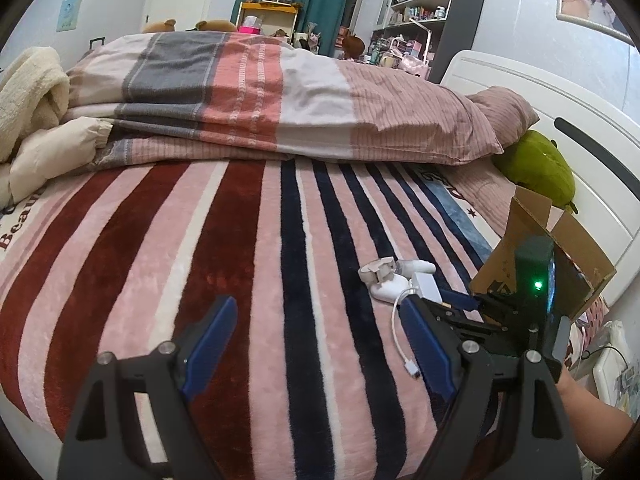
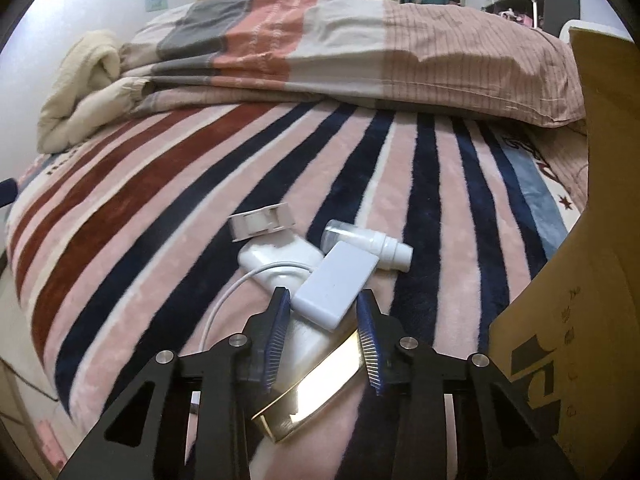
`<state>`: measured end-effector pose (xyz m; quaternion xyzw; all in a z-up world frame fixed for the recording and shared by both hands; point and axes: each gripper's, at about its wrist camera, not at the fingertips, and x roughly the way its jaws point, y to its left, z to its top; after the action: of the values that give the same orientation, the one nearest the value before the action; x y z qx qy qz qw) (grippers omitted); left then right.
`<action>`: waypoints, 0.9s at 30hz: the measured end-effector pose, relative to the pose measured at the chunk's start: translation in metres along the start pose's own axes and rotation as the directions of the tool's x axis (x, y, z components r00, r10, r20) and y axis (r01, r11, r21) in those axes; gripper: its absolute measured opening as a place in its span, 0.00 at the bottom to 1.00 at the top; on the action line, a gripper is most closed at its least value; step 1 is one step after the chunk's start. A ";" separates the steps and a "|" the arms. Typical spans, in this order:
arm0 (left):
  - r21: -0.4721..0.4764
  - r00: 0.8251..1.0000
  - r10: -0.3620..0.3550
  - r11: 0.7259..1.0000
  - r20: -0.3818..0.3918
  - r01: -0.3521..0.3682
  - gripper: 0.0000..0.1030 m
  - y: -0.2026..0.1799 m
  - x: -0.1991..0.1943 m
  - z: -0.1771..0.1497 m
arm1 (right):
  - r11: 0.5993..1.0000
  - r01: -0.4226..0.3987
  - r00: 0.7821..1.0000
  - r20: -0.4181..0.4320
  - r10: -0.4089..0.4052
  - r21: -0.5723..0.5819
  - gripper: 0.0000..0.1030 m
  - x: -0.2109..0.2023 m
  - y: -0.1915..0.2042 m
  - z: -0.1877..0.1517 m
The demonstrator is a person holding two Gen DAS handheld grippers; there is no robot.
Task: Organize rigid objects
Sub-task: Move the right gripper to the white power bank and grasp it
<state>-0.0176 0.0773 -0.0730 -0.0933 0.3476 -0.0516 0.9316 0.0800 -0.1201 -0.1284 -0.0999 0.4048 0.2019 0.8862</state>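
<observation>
A pile of small white objects lies on the striped blanket [image 2: 160,200]: a grey-white rectangular box [image 2: 334,286], a white charger [image 2: 276,260] with its cable [image 2: 224,300], a small spray bottle [image 2: 372,246], a white clip-like piece [image 2: 262,222] and a tube with a gold end [image 2: 316,384]. My right gripper [image 2: 324,302] is open, its jaws on either side of the box's near end and above the tube. My left gripper [image 1: 316,320] is open and empty over the blanket, left of the pile [image 1: 394,276]. The right gripper's body [image 1: 500,312] shows in the left wrist view.
An open cardboard box [image 1: 560,248] stands on the bed at the right, close beside the right gripper [image 2: 580,320]. A folded striped duvet [image 1: 280,96] and cream blanket [image 1: 28,92] lie at the back. A green plush [image 1: 536,164] leans on the white headboard [image 1: 560,100].
</observation>
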 end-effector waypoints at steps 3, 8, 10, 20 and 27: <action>0.003 1.000 0.001 1.000 -0.001 -0.001 0.79 -0.002 0.001 0.001 | 0.999 -0.052 0.999 0.006 0.052 -0.007 0.29 -0.006 0.001 -0.005; 0.006 1.000 -0.004 1.000 -0.006 0.004 0.79 -0.005 0.003 0.002 | 0.994 -0.103 0.994 0.017 0.103 -0.021 0.29 -0.018 0.007 -0.010; 0.008 1.000 -0.007 1.000 -0.011 0.007 0.79 -0.006 0.005 0.002 | 0.993 -0.116 0.993 0.023 0.116 -0.030 0.28 -0.022 0.009 -0.009; 0.011 1.000 -0.002 1.000 -0.018 0.003 0.79 -0.008 0.005 0.001 | 0.995 -0.077 0.997 -0.030 0.076 -0.061 0.30 -0.016 0.021 -0.009; 0.011 1.000 0.003 1.000 -0.022 -0.003 0.79 -0.007 0.005 0.000 | 0.994 -0.061 0.998 -0.020 0.059 -0.089 0.39 -0.011 0.026 -0.006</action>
<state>-0.0136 0.0694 -0.0746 -0.0871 0.3577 -0.0531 0.9282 0.0588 -0.1021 -0.1244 -0.1289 0.4059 0.2456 0.8708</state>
